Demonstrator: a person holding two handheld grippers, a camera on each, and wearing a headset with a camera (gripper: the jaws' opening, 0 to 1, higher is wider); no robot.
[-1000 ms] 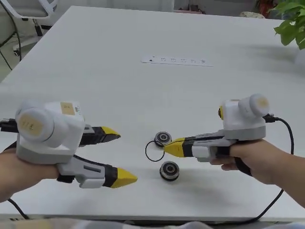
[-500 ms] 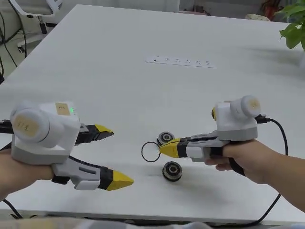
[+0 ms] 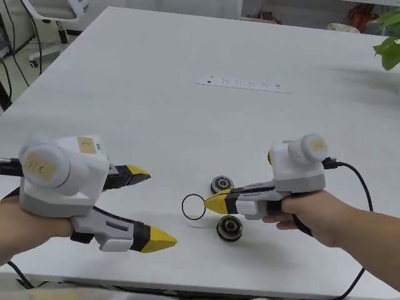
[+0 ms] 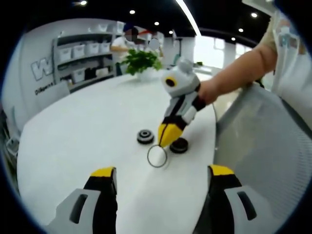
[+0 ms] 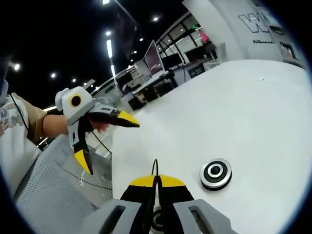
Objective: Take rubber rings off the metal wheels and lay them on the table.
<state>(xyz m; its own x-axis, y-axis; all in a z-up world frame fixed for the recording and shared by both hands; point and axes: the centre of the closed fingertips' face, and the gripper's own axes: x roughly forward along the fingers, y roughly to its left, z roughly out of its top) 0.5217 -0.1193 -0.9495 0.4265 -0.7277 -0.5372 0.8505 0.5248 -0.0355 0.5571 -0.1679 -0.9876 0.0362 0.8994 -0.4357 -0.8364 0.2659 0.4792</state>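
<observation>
Pinches rubber ring with clenched right gripper, half hides one metal wheel behind its jaws, holds left gripper splayed.

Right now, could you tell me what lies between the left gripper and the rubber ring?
Bare table, as the left gripper view shows, between left gripper and rubber ring.

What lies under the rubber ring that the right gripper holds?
Bare white table shows through the rubber ring, which the shut right gripper pinches. The far metal wheel and near metal wheel lie beside it, not under. Whether the ring touches the table cannot be told.
</observation>
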